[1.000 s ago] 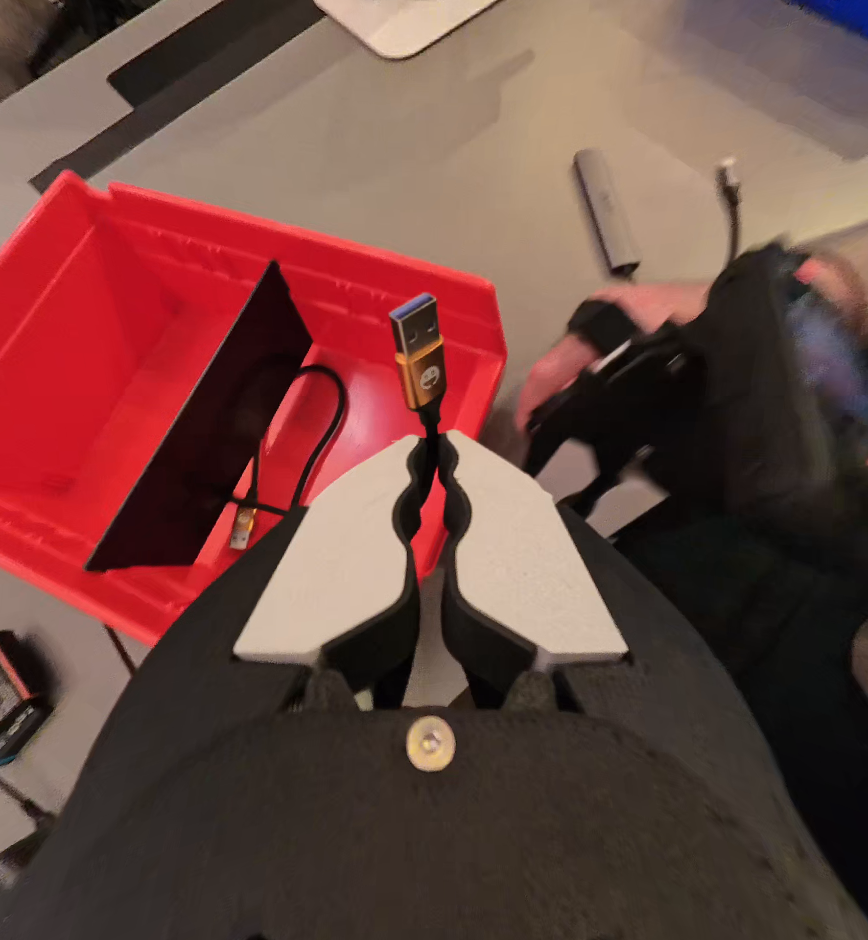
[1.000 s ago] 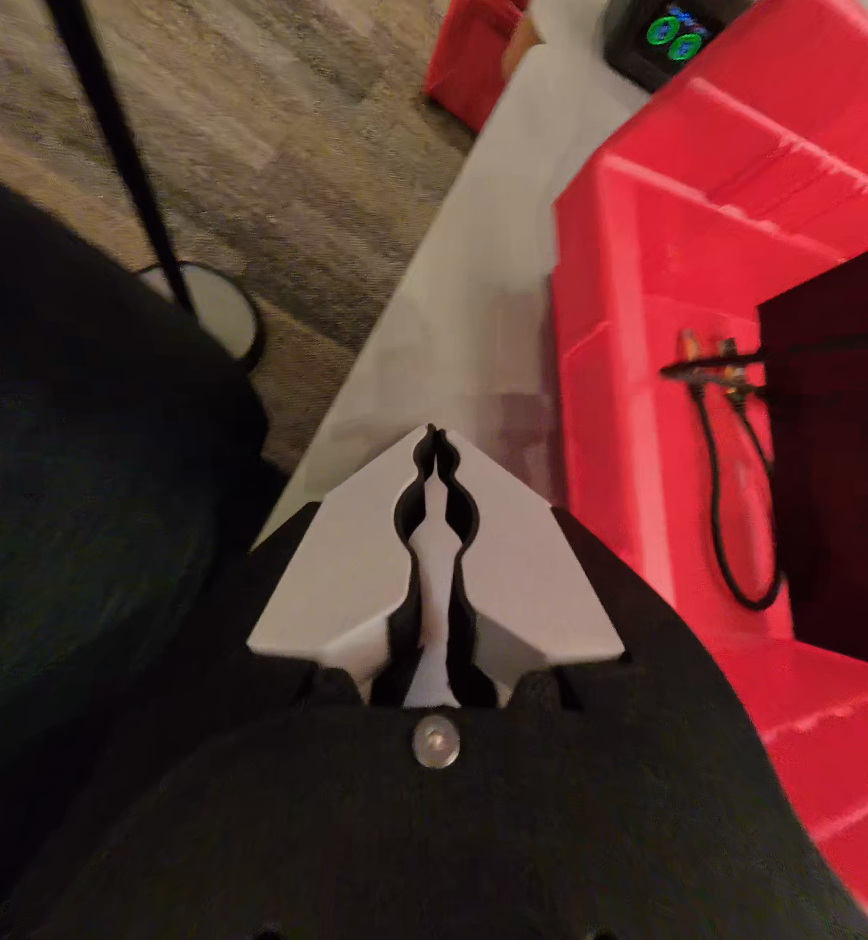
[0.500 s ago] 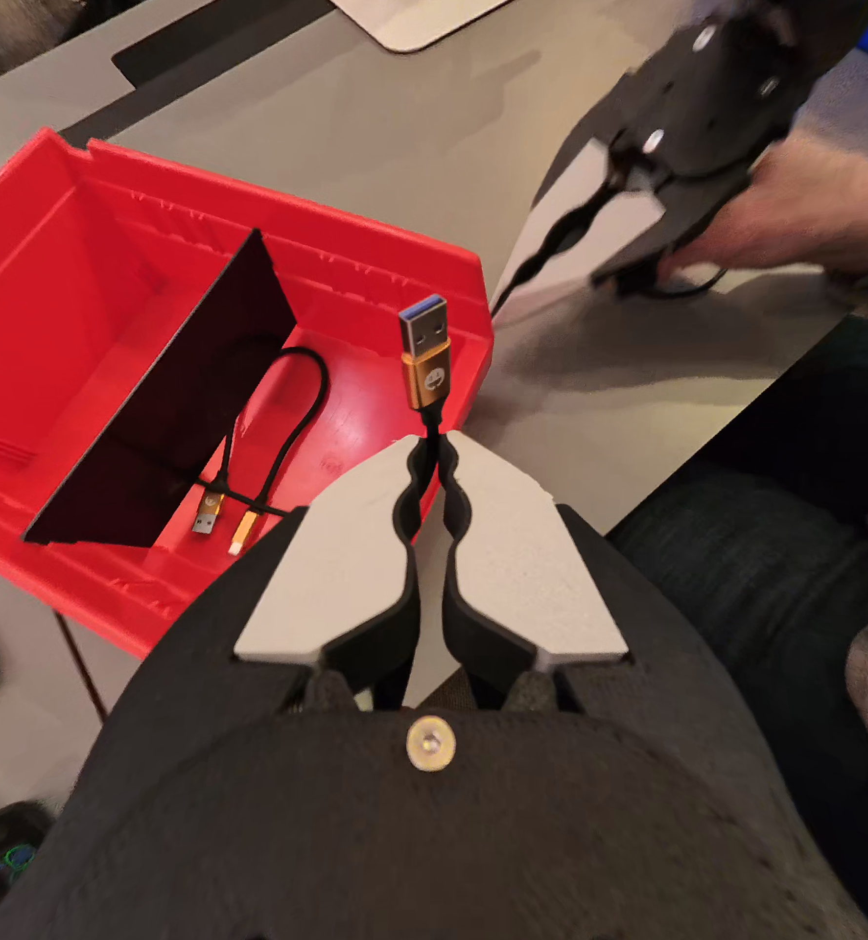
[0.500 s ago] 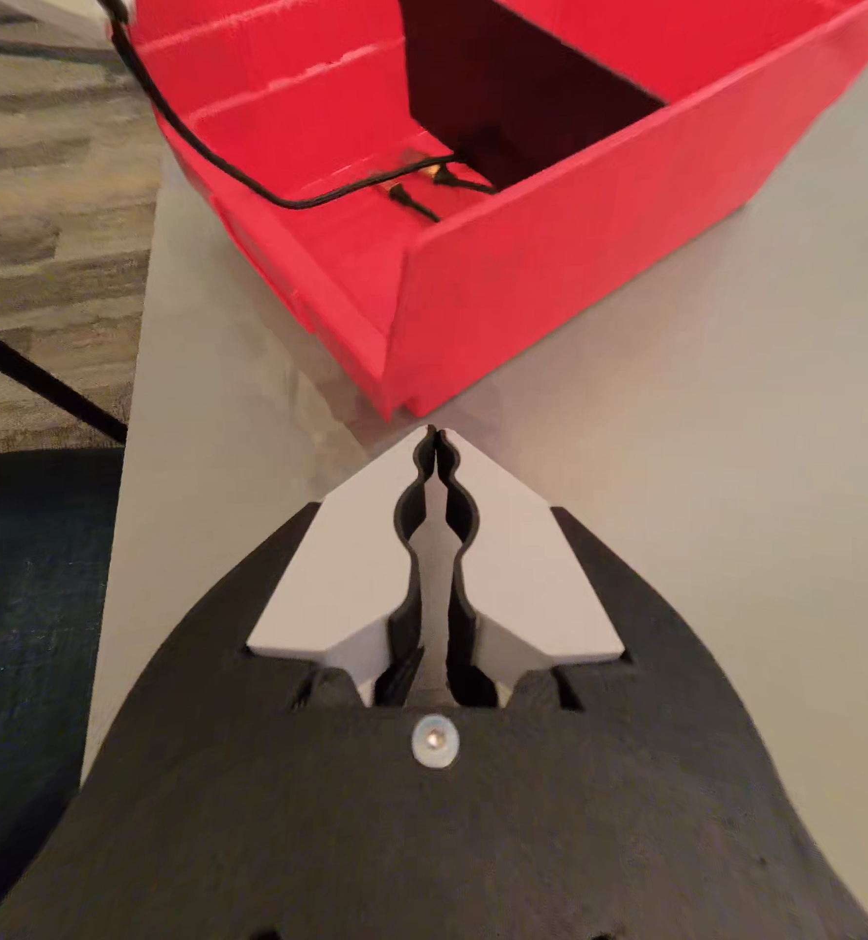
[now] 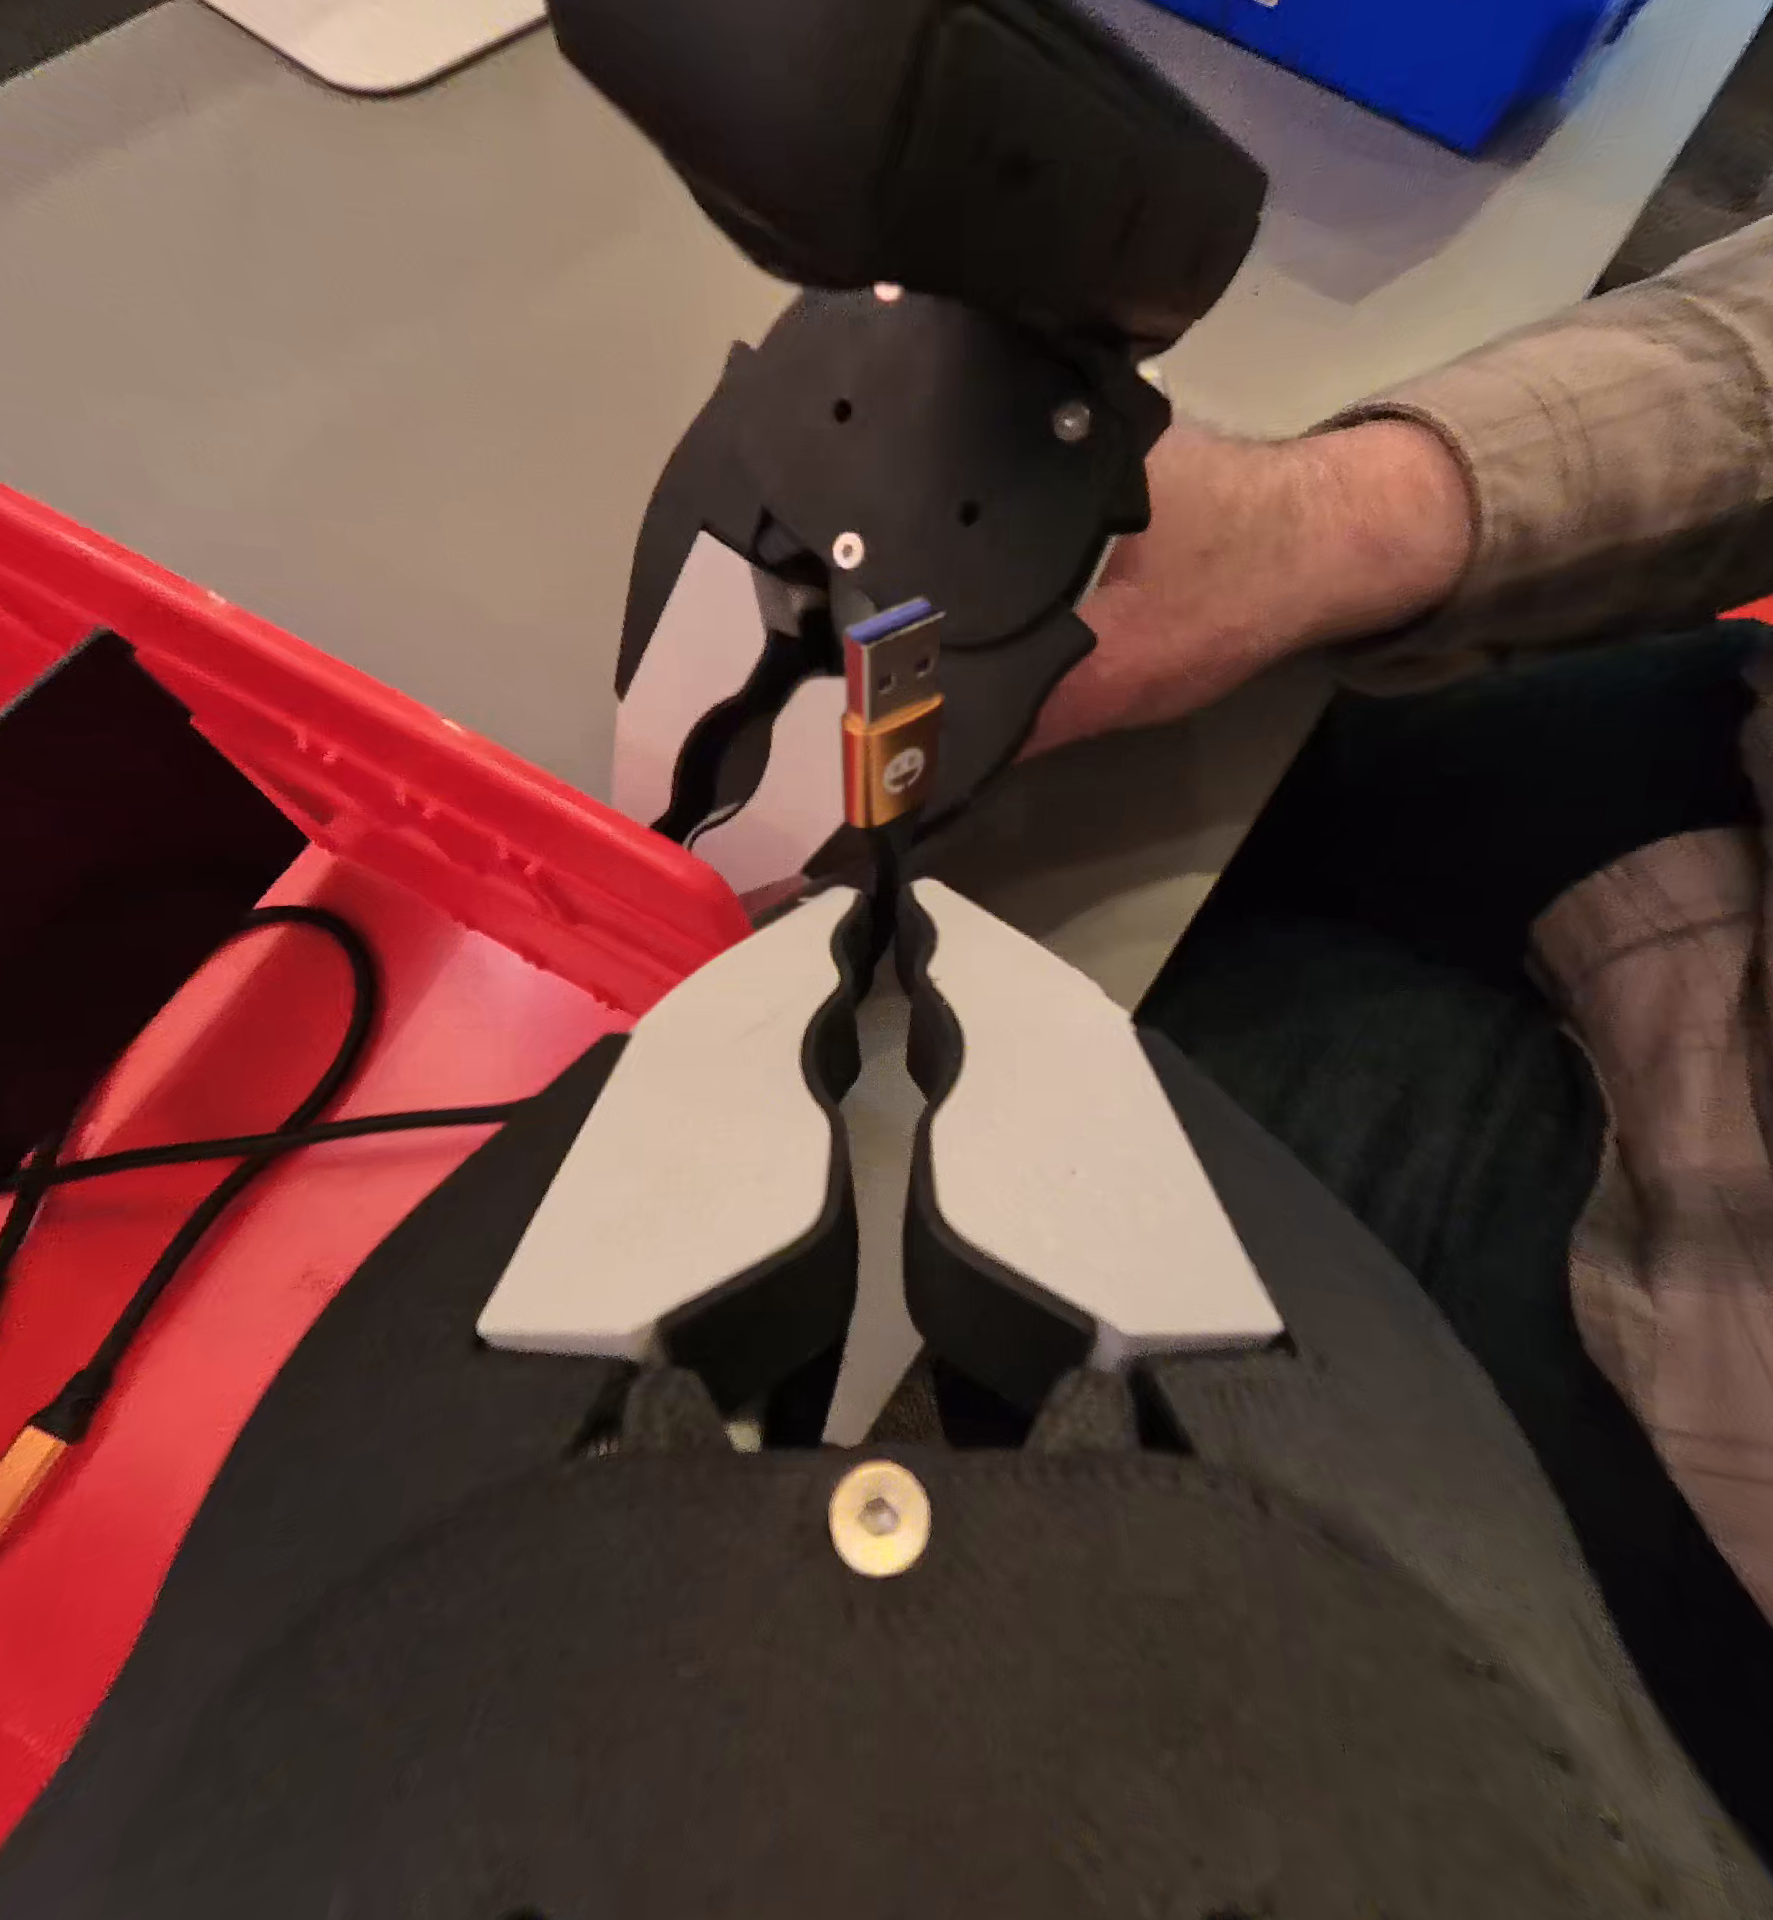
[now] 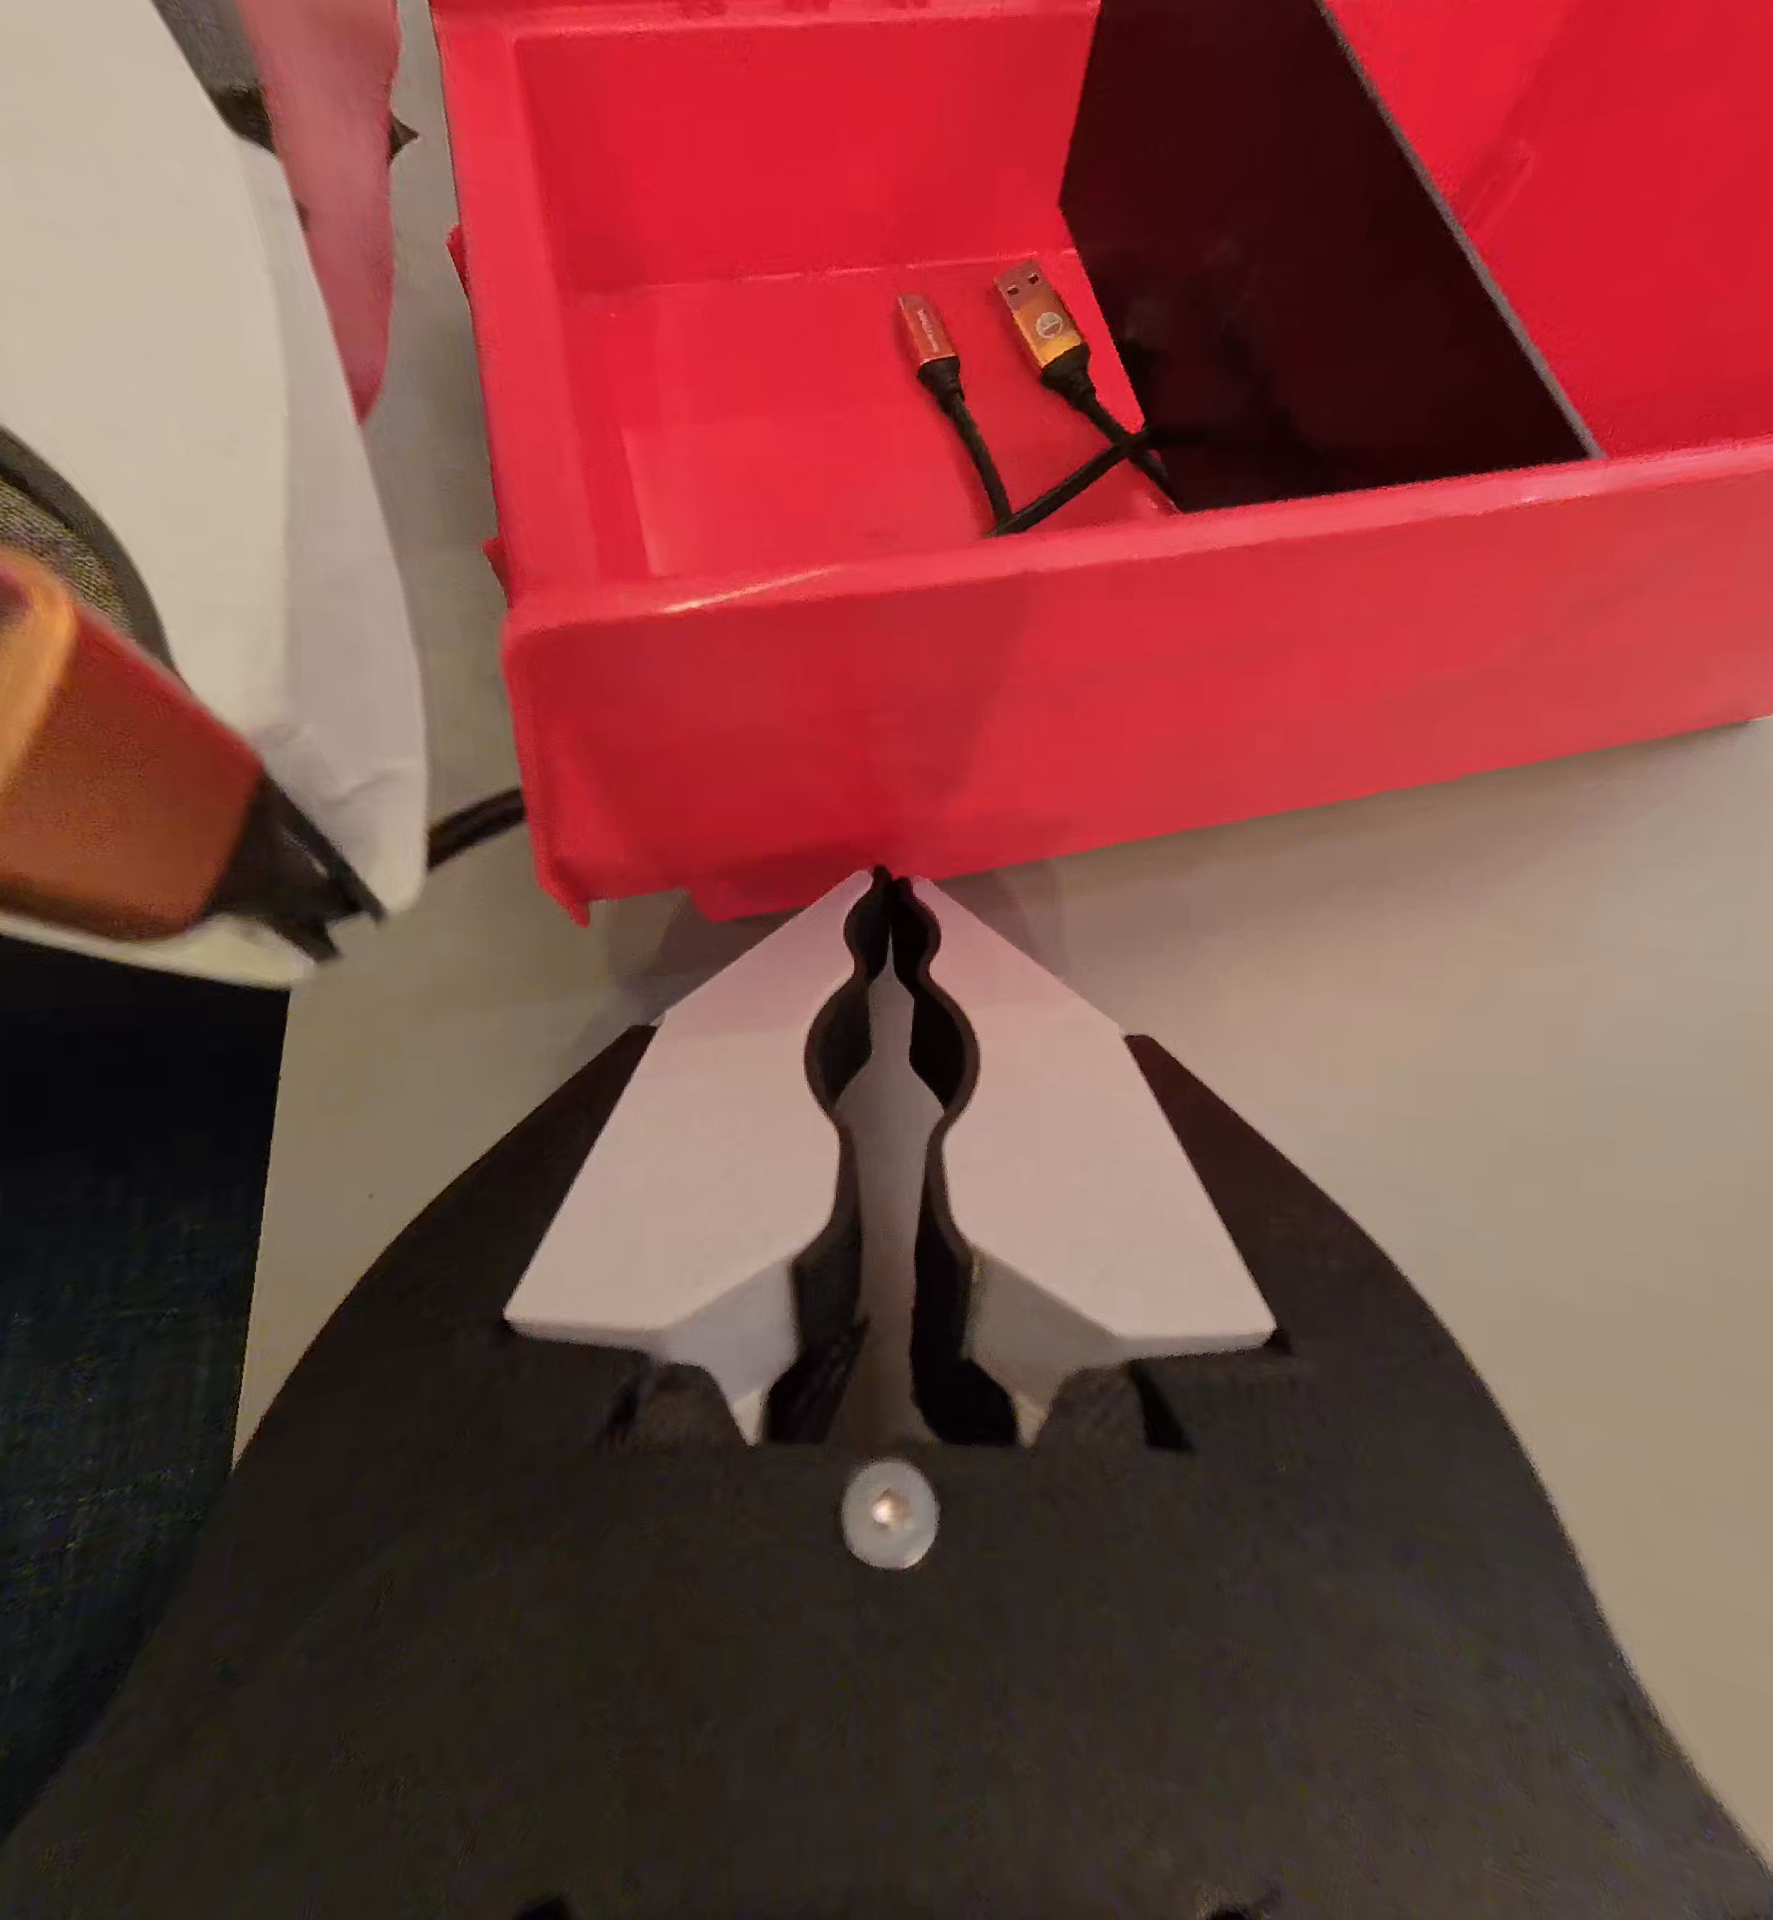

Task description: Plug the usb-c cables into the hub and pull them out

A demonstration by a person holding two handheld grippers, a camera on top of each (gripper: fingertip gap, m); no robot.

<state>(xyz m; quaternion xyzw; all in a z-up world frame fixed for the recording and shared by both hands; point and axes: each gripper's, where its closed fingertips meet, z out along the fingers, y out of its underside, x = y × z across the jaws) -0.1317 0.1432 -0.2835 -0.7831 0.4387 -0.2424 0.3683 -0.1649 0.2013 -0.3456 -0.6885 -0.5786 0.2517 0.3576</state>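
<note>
Left gripper (image 5: 884,902) fingers pinched together; right gripper (image 6: 883,883) fingers touching, empty.

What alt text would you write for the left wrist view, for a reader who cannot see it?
The left tongs pinch a black cable whose orange plug stands upright. Behind it are the right tongs; left, a red bin holding another cable.

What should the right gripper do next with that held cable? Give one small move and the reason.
Probably open the right gripper and bring it onto the plug above the left gripper. The left is shut on the cable just below the plug, which stands upright and free, while the right is shut and empty beside the red bin. No hub is in view.
</note>
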